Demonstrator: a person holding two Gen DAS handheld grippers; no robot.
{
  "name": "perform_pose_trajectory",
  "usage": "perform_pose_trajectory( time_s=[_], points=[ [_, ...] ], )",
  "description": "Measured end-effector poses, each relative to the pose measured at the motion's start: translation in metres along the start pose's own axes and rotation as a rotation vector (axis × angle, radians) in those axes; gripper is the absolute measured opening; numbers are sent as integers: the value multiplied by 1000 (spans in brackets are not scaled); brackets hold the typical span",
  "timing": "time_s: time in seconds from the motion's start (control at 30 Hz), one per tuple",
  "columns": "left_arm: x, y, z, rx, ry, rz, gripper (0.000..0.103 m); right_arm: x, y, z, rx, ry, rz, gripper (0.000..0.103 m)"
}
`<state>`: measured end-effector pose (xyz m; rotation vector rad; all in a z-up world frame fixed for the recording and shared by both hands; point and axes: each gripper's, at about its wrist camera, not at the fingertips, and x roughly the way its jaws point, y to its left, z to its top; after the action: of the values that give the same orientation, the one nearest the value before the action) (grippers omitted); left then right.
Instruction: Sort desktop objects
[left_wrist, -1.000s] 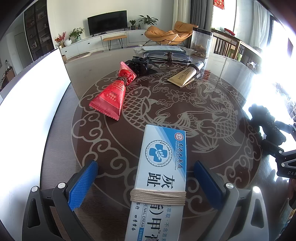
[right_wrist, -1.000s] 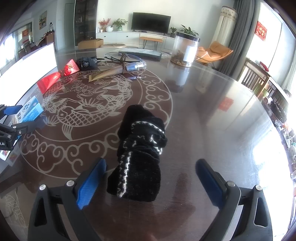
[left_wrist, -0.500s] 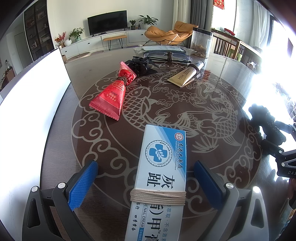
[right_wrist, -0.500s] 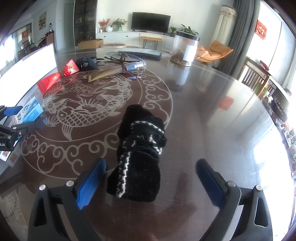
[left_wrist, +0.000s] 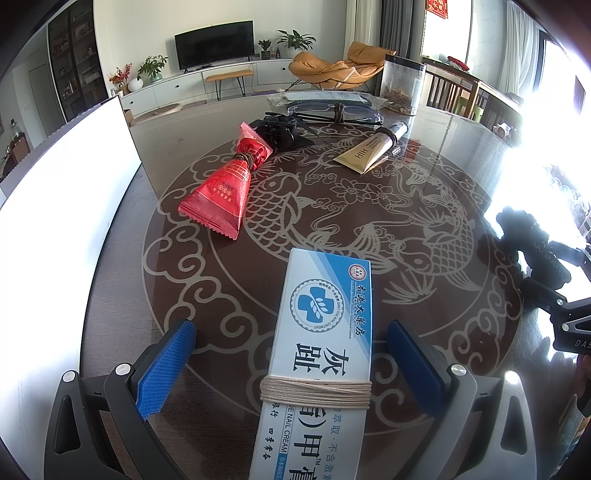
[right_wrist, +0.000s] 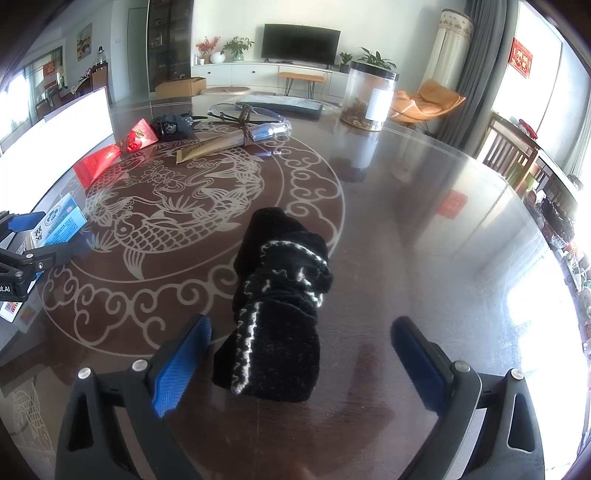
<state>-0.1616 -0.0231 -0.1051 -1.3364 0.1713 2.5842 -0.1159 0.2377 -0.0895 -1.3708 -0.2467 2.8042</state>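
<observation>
Straddling nail cream box (left_wrist: 325, 354), left gripper (left_wrist: 291, 365) spread; right gripper (right_wrist: 301, 363) spread around sock (right_wrist: 280, 314).

- Between the spread fingers of the left gripper (left_wrist: 291, 369), touching neither: a box (left_wrist: 325, 343) bound with string, lying lengthwise on the table (left_wrist: 424, 177).
- Ahead and slightly left of that gripper: a pouch (left_wrist: 221, 195); behind its far end, a dark bundle (left_wrist: 280, 131).
- Ahead and to the right: a tube (left_wrist: 369, 151); beyond it, glasses (left_wrist: 332, 110), then a jar (left_wrist: 402, 85) at the far right.
- Between the wide-set fingers of the right gripper (right_wrist: 301, 363): a rolled sock (right_wrist: 280, 314) on the table, nearer the left finger.
- Far left of the right gripper: the left gripper astride the box.
</observation>
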Motion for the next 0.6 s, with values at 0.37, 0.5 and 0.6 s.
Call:
perform_pose_trajectory(
  time_s=[0.37,0.5,0.6],
  points=[
    [0,0,0,0,0,0,103,0,-1,0,4,2,3,98],
    [0,0,0,0,0,0,103,1,-1,0,5,2,4,98],
    [0,0,0,0,0,0,103,1,-1,0,7,3,6,98]
  ],
)
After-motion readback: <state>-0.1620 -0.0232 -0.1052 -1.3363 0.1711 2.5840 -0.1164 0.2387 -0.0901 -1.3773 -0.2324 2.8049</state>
